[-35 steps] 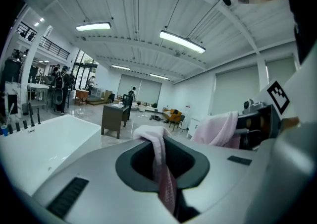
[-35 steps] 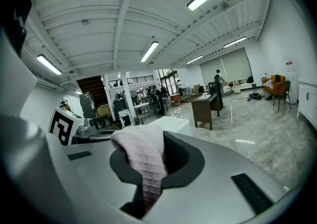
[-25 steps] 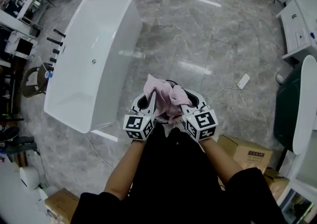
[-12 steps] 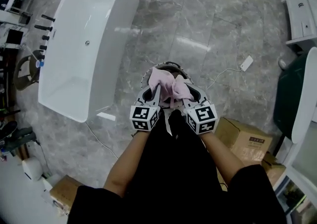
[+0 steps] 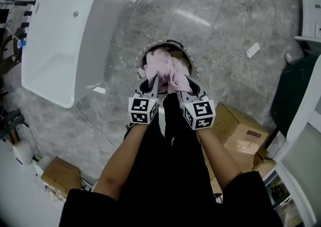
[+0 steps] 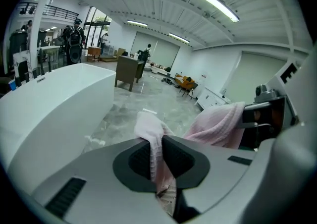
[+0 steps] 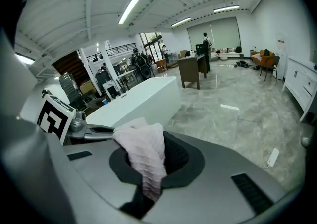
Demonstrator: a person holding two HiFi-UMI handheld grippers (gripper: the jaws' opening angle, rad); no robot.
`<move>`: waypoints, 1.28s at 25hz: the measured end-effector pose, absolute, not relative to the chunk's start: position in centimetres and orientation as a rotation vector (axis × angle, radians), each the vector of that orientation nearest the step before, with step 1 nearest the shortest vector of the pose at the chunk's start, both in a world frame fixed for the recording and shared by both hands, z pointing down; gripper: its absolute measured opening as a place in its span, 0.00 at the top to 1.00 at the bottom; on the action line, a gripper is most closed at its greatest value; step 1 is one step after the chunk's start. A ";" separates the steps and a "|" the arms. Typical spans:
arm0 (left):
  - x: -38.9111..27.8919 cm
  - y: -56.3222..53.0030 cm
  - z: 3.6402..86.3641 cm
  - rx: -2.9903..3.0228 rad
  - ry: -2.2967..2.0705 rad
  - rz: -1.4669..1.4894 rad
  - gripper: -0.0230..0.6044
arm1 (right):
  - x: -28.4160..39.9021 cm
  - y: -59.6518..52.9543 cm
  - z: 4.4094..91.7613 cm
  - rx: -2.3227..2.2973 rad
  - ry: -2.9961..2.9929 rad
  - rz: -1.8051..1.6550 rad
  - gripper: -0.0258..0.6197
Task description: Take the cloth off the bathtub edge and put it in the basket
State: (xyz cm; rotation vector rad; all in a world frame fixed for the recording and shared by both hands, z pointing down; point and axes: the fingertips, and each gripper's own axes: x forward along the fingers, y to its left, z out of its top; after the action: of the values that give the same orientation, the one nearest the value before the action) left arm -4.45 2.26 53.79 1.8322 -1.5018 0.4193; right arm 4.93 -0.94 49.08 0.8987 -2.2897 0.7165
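Both my left gripper (image 5: 152, 81) and right gripper (image 5: 176, 83) stay clenched on the cloth (image 5: 164, 65). It's lower than a second ago, now at the basket (image 5: 142, 56) mouth, centre frame.

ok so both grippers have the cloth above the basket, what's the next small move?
Probably open both sets of fingers together and let it drop. The pink cloth is pinched in the left gripper and the right gripper, and in the head view it bunches directly over the mouth of the basket. I can't tell whether it already touches the inside.
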 end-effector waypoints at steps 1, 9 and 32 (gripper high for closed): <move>-4.7 2.3 54.8 1.823 -1.499 0.420 0.92 | 4.6 -1.1 49.9 0.893 -2.288 0.705 0.89; -6.9 0.4 62.7 1.801 -1.441 0.442 0.87 | 3.7 -3.5 58.6 0.910 -2.173 0.659 0.89; -4.9 -0.4 79.3 1.851 -1.180 0.640 0.56 | 4.9 -3.7 75.1 0.833 -1.985 0.894 0.74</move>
State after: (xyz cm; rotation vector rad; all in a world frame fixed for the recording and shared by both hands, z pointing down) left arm -4.90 -0.44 79.33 1.8509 -1.1799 0.6401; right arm 4.89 -3.69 75.12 0.8325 -1.9850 0.8936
